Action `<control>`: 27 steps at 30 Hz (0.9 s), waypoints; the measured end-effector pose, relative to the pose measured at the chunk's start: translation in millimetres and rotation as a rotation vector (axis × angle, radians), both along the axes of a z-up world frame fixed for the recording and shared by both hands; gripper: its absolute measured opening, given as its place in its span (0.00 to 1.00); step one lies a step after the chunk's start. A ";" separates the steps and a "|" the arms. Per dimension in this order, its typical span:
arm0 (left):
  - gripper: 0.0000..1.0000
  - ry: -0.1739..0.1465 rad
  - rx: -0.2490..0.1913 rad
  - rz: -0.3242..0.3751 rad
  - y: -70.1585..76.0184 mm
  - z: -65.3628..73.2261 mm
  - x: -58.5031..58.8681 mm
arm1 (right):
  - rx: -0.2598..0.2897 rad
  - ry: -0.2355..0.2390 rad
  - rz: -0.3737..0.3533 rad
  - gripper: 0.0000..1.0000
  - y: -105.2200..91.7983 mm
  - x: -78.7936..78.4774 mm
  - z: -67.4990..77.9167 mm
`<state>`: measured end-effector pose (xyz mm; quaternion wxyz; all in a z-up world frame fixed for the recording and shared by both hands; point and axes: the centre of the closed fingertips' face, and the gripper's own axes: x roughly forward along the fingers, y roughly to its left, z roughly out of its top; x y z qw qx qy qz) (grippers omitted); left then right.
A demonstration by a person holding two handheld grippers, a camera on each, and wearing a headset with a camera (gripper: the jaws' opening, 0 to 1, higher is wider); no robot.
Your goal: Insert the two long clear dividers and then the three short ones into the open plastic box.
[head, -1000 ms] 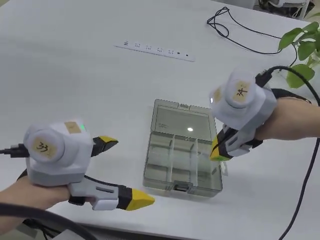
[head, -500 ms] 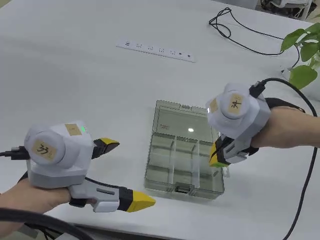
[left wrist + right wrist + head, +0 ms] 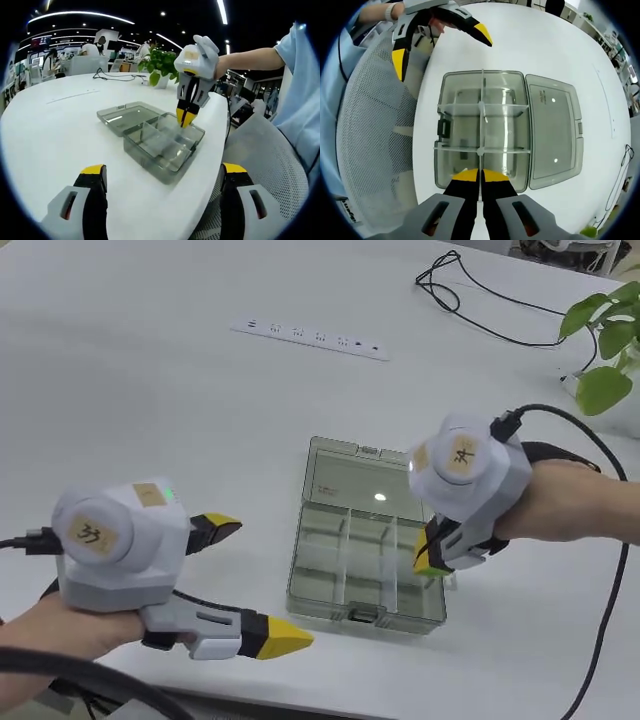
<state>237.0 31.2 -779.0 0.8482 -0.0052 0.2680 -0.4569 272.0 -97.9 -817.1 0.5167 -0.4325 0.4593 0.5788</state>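
White tabletop (image 3: 150,390), open room on every side of the open plastic box (image 3: 320,602) at centre, its lid flat toward 12 o'clock. Right gripper (image 3: 430,562) at the box's 3 o'clock rim, jaws pressed together on a clear divider (image 3: 481,125). Left gripper (image 3: 260,582) at 8 o'clock, jaws wide apart. Power strip (image 3: 310,338), cable (image 3: 480,310) and plant (image 3: 605,340) lie well apart, from 12 to 2 o'clock.

Smoky translucent glossy plastic box (image 3: 312,598), glare spot on lid (image 3: 345,485). Clear glossy plastic divider (image 3: 482,90). White smooth matt desk (image 3: 150,410). Left tongs (image 3: 265,582), right tongs (image 3: 430,562): matt white plastic shells, yellow-black tips. White mesh chair back (image 3: 375,130).
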 end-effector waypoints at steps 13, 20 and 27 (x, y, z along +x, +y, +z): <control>0.95 -0.011 -0.004 -0.003 -1.9 3.2 1.7 | 0.010 -0.040 -0.006 0.02 -0.4 -0.6 -5.2; 0.95 -0.019 0.000 -0.003 -0.7 5.5 1.9 | 0.023 -0.052 0.018 0.05 -1.5 -2.6 -13.1; 0.95 -0.023 0.003 0.003 3.2 6.6 2.5 | 0.147 -0.097 -0.023 0.42 1.5 -4.0 1.7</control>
